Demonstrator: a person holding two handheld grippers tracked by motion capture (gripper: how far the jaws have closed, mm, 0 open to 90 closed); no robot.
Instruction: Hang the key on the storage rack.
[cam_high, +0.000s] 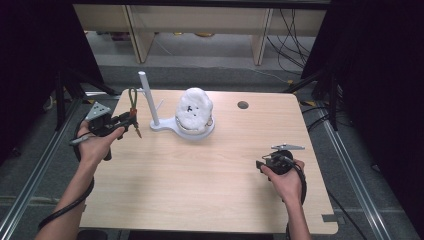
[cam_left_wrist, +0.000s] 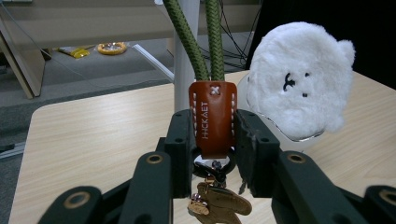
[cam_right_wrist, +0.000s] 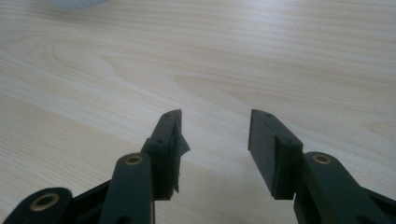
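**Left gripper clamps a leather-tabbed keychain beside the white stand**

At the left of the high view, the left gripper (cam_high: 126, 121) is held above the table's (cam_high: 200, 185) left edge, its jaws pointing right toward the white stand (cam_high: 156, 120). Its jaws are closed tight on the keychain (cam_high: 133, 112): in the left gripper view, both black pads press on the two sides of the brown leather tab (cam_left_wrist: 213, 119), which stands upright between them. The green cord loop (cam_left_wrist: 198, 39) rises from the top of the tab and runs out of that view's upper edge; in the high view the loop stands up just left of the stand's upright post (cam_high: 148, 97), near it, though whether it touches the post cannot be told. Below the tab, a metal ring and brass-coloured clasp (cam_left_wrist: 217, 203) hang down between the jaws.

Further right, the white fluffy plush toy (cam_high: 195, 111) with a small black stitched face sits on the stand's round base, a little past the table's middle toward the far side. A dark round hole (cam_high: 243, 105) lies in the tabletop just right of it.

At the right, the right gripper (cam_high: 261, 164) is held low near the table's near right corner, well apart from the keychain. Its jaws stand wide apart with nothing between them, only bare wood showing beyond the pads (cam_right_wrist: 262, 151).
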